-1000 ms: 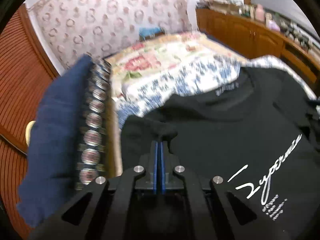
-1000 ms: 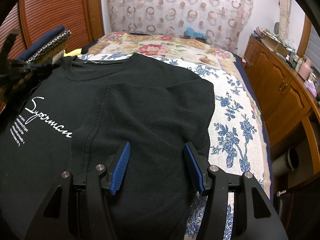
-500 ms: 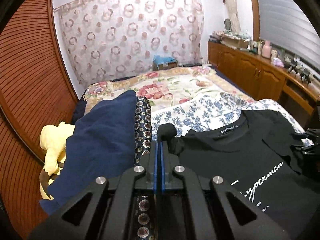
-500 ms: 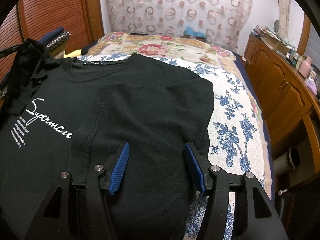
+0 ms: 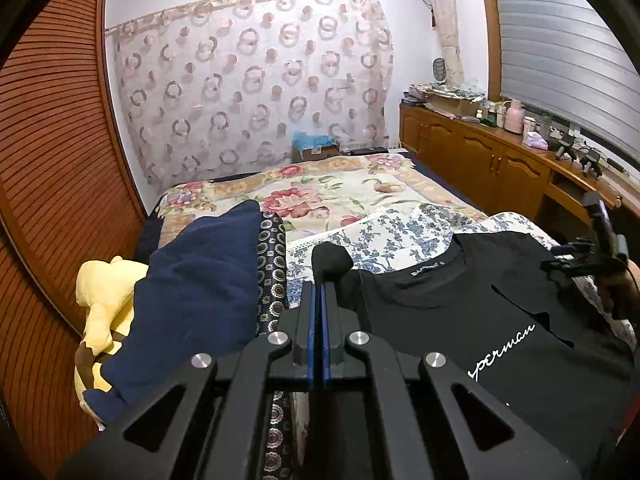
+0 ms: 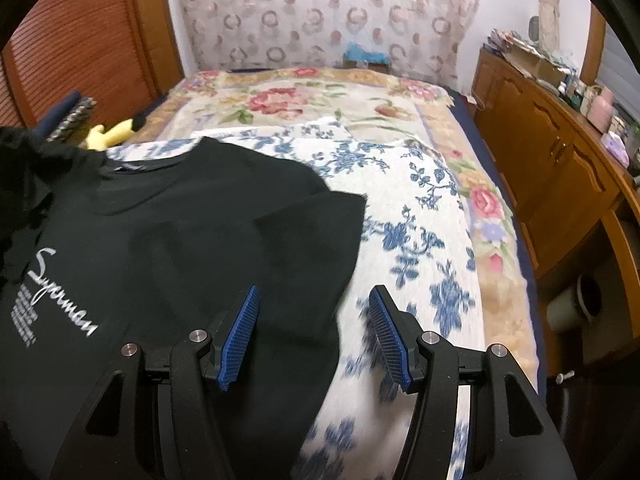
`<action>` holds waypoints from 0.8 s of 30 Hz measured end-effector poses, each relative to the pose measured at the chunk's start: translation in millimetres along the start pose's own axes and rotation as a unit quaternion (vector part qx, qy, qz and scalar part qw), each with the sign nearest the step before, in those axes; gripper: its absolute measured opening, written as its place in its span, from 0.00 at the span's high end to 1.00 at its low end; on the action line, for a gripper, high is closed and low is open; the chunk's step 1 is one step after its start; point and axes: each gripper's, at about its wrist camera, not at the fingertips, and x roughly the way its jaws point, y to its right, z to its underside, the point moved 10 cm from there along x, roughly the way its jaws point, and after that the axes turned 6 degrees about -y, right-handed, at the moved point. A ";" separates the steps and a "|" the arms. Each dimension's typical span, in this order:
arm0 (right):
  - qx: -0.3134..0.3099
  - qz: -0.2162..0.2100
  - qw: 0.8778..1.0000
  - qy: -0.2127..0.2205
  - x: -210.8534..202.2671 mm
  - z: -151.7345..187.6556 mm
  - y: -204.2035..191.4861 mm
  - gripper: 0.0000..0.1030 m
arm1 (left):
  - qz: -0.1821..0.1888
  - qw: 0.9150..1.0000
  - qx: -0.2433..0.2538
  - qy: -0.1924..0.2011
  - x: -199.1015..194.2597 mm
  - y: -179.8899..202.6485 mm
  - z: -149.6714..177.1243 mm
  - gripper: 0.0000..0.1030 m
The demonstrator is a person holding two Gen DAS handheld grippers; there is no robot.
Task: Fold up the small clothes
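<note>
In the left wrist view, the left gripper (image 5: 319, 292) had its blue-padded fingers pressed together on a bunched fold of the black T-shirt (image 5: 472, 320), a knob of dark cloth standing up just beyond the fingertips. The rest of the shirt lay on the blue-flowered sheet (image 5: 400, 232), to the right of the gripper, neckline toward the curtain (image 5: 256, 88), with white script lettering (image 5: 502, 346) across its chest. Left of the gripper sat a navy folded garment (image 5: 192, 292), with a medallion-patterned cloth (image 5: 274, 276) along its right edge. Beyond that pile on the left lay a yellow plush toy (image 5: 102, 300). At the right edge of the shirt, part of the right gripper showed, dark and small. A wooden cabinet (image 5: 480, 164) ran along the right side of the bed.

In the right wrist view, the right gripper (image 6: 316, 332) hung with its blue ribbed fingers spread wide apart, holding nothing. The left pad (image 6: 240, 332) stood over the black shirt; the right pad (image 6: 388, 336) stood over the blue-flowered sheet, so the shirt's right edge passed between them. The shirt spread to the left of the gripper, with the script lettering near the left edge of the view. A rose-patterned bedspread (image 6: 320, 96) lay beyond the sheet, toward the curtain. The lower part of the view was blurred.
</note>
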 end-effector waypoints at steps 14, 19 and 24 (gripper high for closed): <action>-0.023 -0.016 0.999 0.027 2.6 -30.2 -19.1 0.96 | 0.043 0.998 -0.009 0.049 -48.0 11.4 -8.9 0.99; -0.037 -0.042 0.995 0.088 -50.0 -33.0 -43.1 0.97 | 0.051 0.998 0.000 0.046 -59.0 20.2 5.1 0.99; -0.064 -0.063 0.986 0.142 -112.7 -14.5 -72.4 0.97 | 0.066 0.997 -0.002 0.036 -66.7 27.5 41.4 0.99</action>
